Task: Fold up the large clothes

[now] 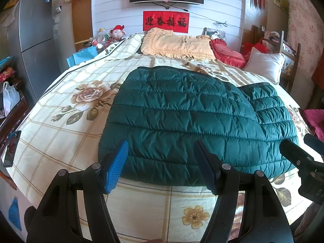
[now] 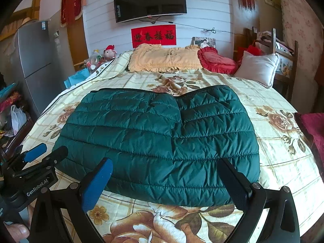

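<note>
A dark green quilted jacket lies folded into a flat rectangle on the floral bedsheet, one half overlapping the other. My left gripper hovers open over the jacket's near left edge, nothing between its blue pads. My right gripper stands open over the near edge further right, also empty. Each gripper shows in the other's view: the right gripper at the picture's right edge, the left gripper at the lower left. A thumb shows at the bottom left of the right wrist view.
Pillows lie at the bed's far end: a yellow fringed one, a red one and a white one. A grey fridge stands left. A dark red cloth lies at the bed's right edge. A wooden chair stands far right.
</note>
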`<state>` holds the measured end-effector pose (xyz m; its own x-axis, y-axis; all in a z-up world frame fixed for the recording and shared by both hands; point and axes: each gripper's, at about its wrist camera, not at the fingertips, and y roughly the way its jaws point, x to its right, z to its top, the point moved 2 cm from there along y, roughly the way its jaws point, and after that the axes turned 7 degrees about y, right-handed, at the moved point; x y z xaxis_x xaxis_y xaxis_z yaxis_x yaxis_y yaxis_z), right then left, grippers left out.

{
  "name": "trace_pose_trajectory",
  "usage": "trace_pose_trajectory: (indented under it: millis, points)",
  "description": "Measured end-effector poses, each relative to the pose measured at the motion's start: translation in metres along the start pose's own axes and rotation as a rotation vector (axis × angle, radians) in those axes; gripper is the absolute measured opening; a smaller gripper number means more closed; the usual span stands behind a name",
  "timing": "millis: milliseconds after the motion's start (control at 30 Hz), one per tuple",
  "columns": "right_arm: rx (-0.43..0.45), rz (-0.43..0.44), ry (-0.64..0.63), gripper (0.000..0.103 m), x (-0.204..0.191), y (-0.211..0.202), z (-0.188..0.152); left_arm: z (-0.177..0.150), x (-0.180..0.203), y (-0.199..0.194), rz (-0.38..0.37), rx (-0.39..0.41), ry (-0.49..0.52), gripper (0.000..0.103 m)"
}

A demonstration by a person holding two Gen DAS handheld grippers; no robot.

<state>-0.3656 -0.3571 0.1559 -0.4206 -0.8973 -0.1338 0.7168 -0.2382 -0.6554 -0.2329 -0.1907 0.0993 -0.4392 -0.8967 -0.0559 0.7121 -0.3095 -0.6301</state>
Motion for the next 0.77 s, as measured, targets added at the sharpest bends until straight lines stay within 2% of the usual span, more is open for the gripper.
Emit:
trace_pose_trajectory:
  millis: [467, 767]
  points:
    - [-0.007, 0.003, 0.007, 0.102, 0.0033, 0.0018, -0.0001, -0.0021, 0.0048, 0.0047, -0.01, -0.004, 0.01, 0.067]
    - [-0.015, 0.005, 0.005, 0.102, 0.0045, 0.0042, -0.0027, -0.0031, 0.0028, 0.0044, -0.013, 0.045, 0.021, 0.067]
